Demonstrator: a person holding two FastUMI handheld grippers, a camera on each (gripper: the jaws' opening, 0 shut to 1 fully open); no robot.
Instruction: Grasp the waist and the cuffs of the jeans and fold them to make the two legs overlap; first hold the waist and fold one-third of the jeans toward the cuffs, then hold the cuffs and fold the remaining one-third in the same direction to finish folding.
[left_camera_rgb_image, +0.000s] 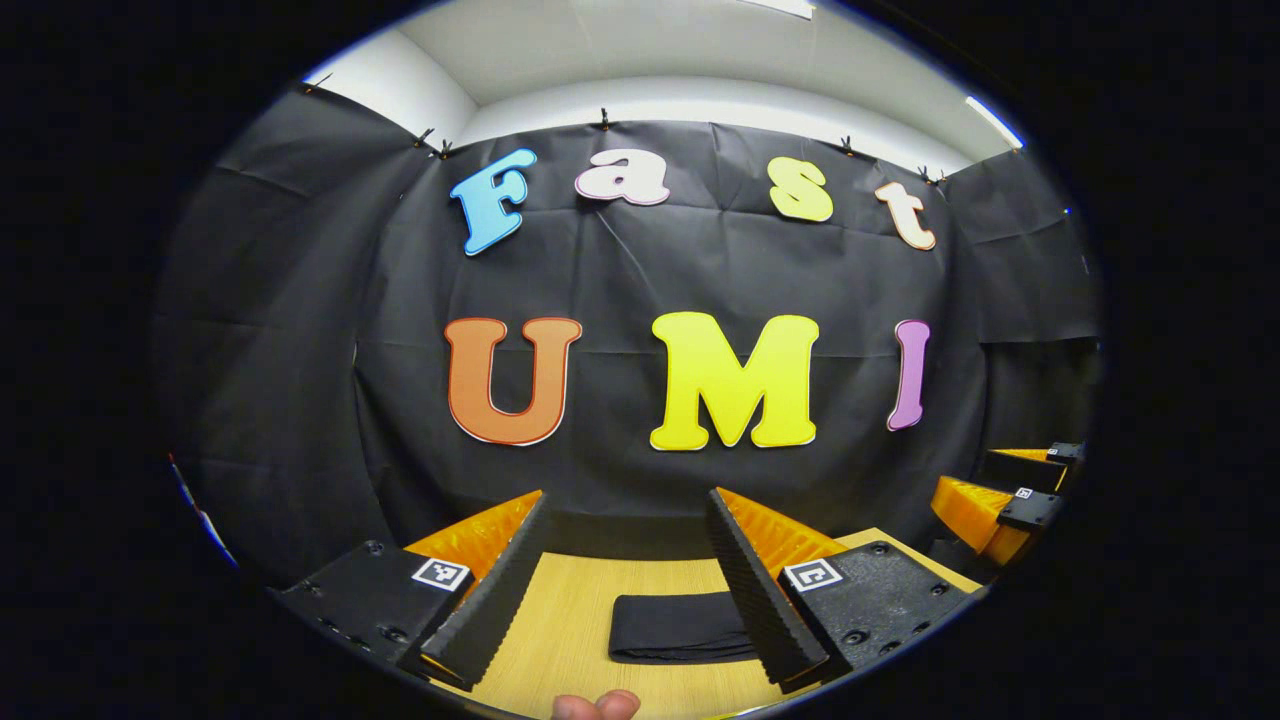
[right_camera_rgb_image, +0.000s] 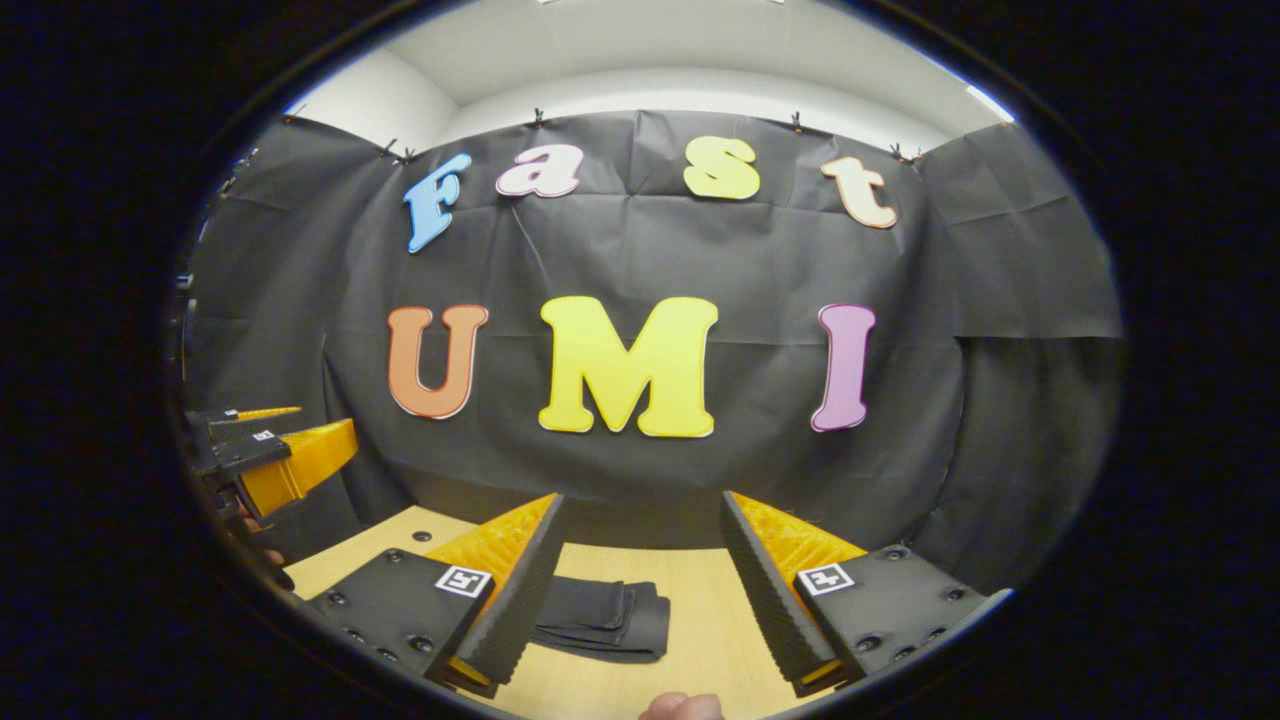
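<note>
A fingertip of the holding hand shows at the bottom edge of the left gripper view, and another fingertip at the bottom of the right gripper view. The left gripper stands wide open above the table, its two long wedge-shaped fingers lined with ribbed, saw-toothed foam pads, holding nothing and touching nothing. The right gripper is spread equally wide and empty, with the same ridged pads. The table is smooth, pale wood-grain board. On it lie the jeans, dark, soft cloth folded into a flat, compact oblong with stacked layers showing along one rounded end; the long axis runs across the table, parallel to its far edge. They lie apart from both grippers, on the table beyond the fingers. Behind the table hangs the creased black cloth wall.
</note>
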